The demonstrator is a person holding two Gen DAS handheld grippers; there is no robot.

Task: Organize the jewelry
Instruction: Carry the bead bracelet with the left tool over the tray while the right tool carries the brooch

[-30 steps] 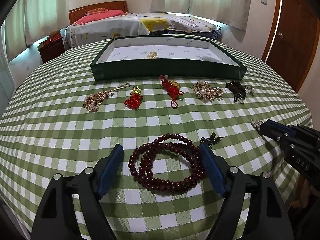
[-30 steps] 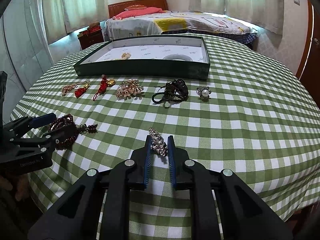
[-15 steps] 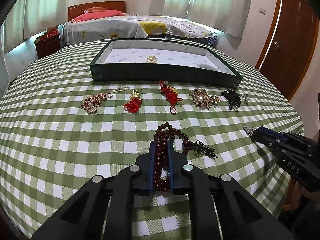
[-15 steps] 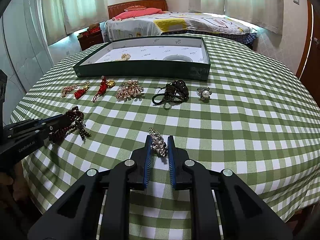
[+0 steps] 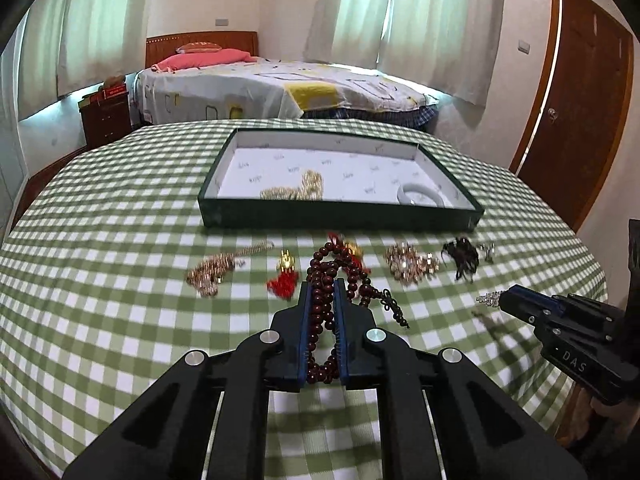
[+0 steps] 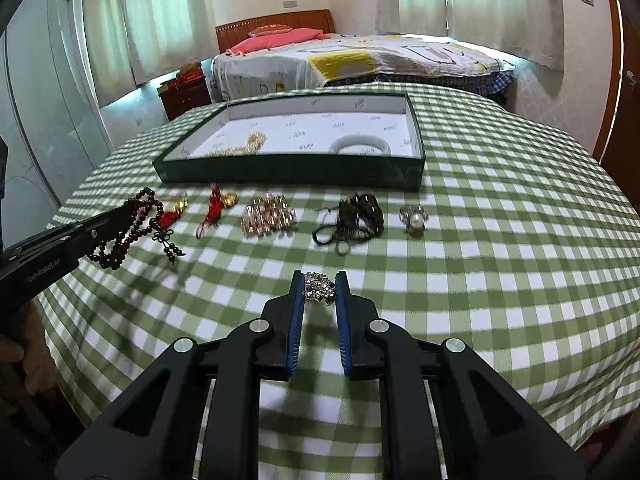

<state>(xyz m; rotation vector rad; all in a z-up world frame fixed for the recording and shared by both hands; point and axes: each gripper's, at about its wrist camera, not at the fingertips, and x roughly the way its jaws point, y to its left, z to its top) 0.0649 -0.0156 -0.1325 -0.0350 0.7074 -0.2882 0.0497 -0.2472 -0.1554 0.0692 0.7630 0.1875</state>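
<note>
Bead bracelet (image 5: 325, 300): dark red, limp, light; loops dangle, best pinched mid-strand. Clamped in left gripper (image 5: 323, 312), lifted before green tray (image 5: 340, 220). Rhinestone brooch (image 6: 319, 287): stiff, clamped in right gripper (image 6: 319, 292).

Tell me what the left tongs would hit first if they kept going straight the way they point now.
Probably the red tassel charm on the tablecloth, just ahead of the left tongs and the held dark red bead bracelet; the green tray lies farther on. Depth is unclear.
</note>
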